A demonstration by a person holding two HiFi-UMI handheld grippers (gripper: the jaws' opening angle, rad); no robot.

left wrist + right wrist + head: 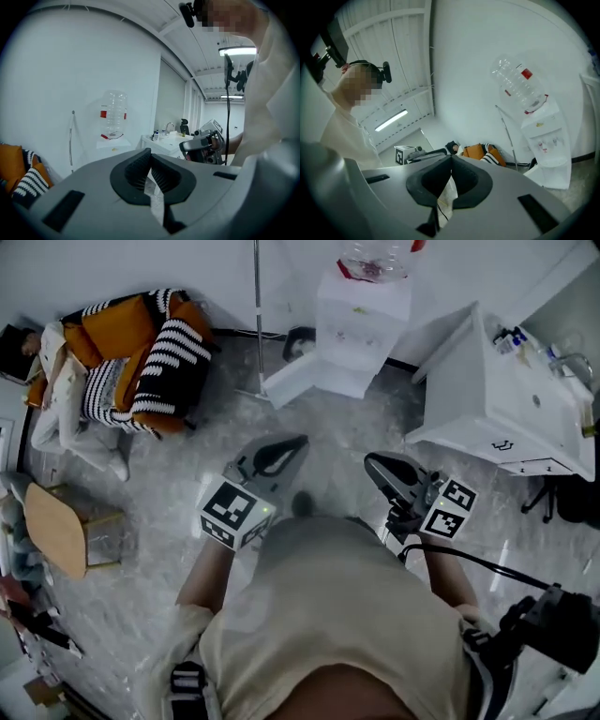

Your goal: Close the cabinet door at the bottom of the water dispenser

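Left gripper (300, 441), right gripper (369, 461): jaws together.

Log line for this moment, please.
stage: pre-contact | left tongs: shut, empty | right tongs: shut, empty | cabinet door: open, untouched

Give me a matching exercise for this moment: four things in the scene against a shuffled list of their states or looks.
Things:
1. cabinet door
2. left gripper
3. armchair
4. stool

States or looks:
A. jaws together, nothing between them
B. orange, with black-and-white striped parts
C. swung open at the base of the water dispenser
D. light wooden seat, at the left edge of the head view

Pairs: 1-C, 2-A, 3-B, 4-D
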